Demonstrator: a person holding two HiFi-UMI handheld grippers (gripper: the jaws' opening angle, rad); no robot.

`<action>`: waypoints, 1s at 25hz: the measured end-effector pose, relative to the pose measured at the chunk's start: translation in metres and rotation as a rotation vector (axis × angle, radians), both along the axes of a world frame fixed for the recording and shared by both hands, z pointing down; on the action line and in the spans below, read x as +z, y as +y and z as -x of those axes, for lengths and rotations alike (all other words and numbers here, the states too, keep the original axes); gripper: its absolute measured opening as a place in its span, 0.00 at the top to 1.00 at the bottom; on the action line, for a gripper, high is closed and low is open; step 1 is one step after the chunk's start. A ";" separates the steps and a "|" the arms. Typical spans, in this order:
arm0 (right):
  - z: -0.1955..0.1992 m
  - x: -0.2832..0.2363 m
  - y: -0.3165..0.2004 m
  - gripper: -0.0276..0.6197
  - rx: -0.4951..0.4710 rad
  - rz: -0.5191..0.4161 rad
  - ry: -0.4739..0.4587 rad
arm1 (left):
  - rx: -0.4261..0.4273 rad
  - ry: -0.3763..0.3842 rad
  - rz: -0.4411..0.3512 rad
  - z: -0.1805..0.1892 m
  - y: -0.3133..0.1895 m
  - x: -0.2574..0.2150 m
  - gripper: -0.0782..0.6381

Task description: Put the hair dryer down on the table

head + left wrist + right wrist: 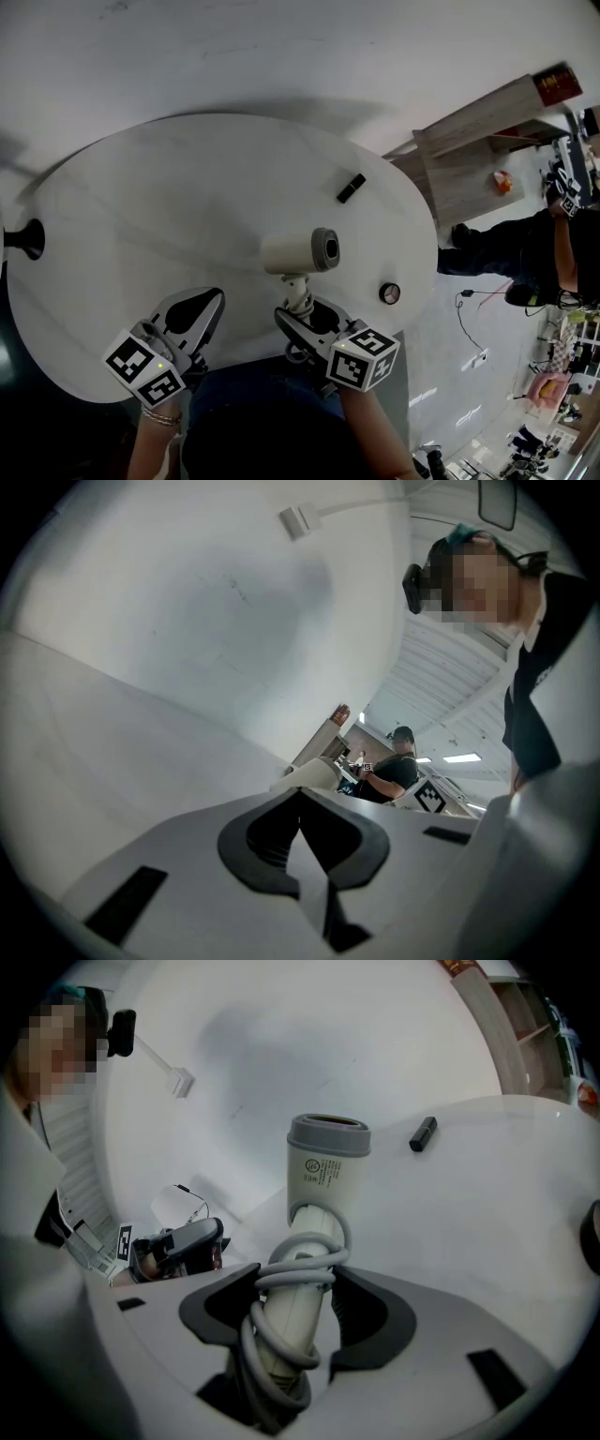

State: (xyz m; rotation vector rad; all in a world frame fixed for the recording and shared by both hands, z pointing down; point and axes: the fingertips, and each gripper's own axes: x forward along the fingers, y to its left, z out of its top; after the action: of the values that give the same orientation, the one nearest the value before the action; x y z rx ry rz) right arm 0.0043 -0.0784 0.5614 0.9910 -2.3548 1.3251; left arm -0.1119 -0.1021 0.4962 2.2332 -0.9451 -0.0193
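Note:
A cream hair dryer (298, 251) with a grey nozzle ring points right over the near part of the round white table (169, 187). Its grey cord is wound round the handle (298, 1307). My right gripper (298, 314) is shut on that handle from below, and the barrel (325, 1171) stands up beyond the jaws. I cannot tell whether the dryer touches the table. My left gripper (194, 314) hovers at the table's near edge, left of the dryer, shut with nothing in it (302, 803).
A small black bar (352, 187) lies at the table's far right, and a small round object (390, 293) sits near its right edge. A black knob-shaped thing (28, 239) stands at the left rim. Beyond the table are a wooden shelf (478, 150) and another person (525, 248).

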 end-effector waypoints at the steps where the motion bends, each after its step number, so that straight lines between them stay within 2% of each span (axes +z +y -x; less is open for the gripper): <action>1: 0.001 0.001 0.000 0.56 0.001 0.004 -0.003 | 0.001 0.003 0.002 0.000 0.000 0.000 0.88; 15: 0.000 0.011 0.000 0.56 0.011 0.057 -0.010 | 0.032 0.040 0.022 -0.003 0.003 0.002 0.88; 25: 0.004 0.014 -0.003 0.56 0.012 0.080 -0.064 | 0.044 0.046 0.026 -0.002 0.004 0.008 0.88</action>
State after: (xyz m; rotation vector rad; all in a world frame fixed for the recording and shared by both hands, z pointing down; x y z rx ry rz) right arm 0.0001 -0.0809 0.5756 0.9542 -2.3251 1.4639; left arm -0.1100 -0.0979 0.5037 2.2192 -0.8669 -0.0379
